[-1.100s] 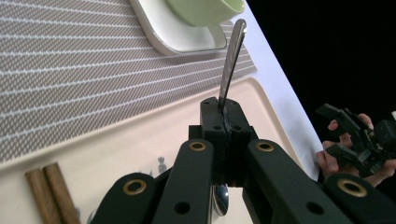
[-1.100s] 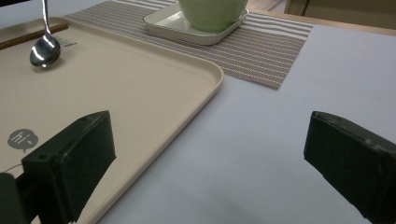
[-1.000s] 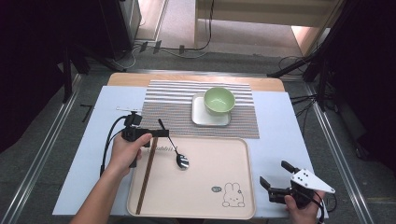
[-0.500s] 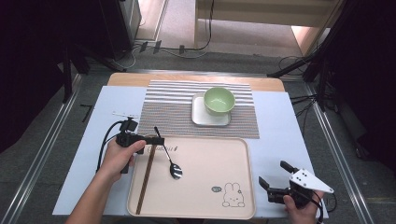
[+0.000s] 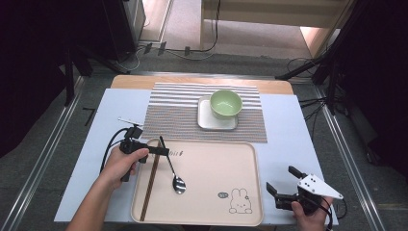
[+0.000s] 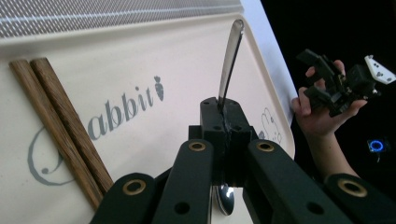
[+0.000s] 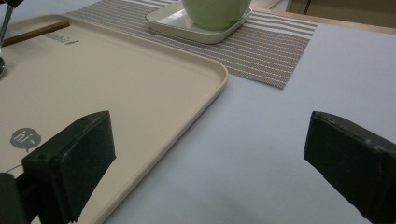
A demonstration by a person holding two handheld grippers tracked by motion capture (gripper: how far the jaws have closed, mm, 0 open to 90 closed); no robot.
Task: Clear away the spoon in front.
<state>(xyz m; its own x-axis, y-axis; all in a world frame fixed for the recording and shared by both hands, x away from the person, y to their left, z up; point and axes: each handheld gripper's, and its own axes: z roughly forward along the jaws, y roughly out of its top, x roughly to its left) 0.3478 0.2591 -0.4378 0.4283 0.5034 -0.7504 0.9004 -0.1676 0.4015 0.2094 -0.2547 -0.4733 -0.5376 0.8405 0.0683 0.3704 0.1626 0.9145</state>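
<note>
My left gripper (image 5: 162,151) is shut on the handle of a metal spoon (image 5: 172,169) over the left part of a beige tray (image 5: 216,163). The spoon's bowl hangs low near the tray's surface. In the left gripper view the handle (image 6: 231,56) sticks up from the closed gripper (image 6: 219,112). A pair of brown chopsticks (image 5: 150,185) lies on the tray just left of the spoon, also seen as chopsticks (image 6: 60,126). My right gripper (image 5: 280,178) stands open off the tray's near right corner, holding nothing; its jaws are wide apart in the right gripper view (image 7: 210,154).
A green bowl (image 5: 226,103) sits on a small square plate (image 5: 207,122) on a striped placemat (image 5: 178,113) behind the tray. A pale blue mat (image 5: 288,130) covers the table. Bowl (image 7: 215,11) and tray edge (image 7: 219,77) lie ahead of the right gripper.
My left gripper has drawn back toward the near side and a little left, carrying the spoon with it. The right gripper has barely moved.
</note>
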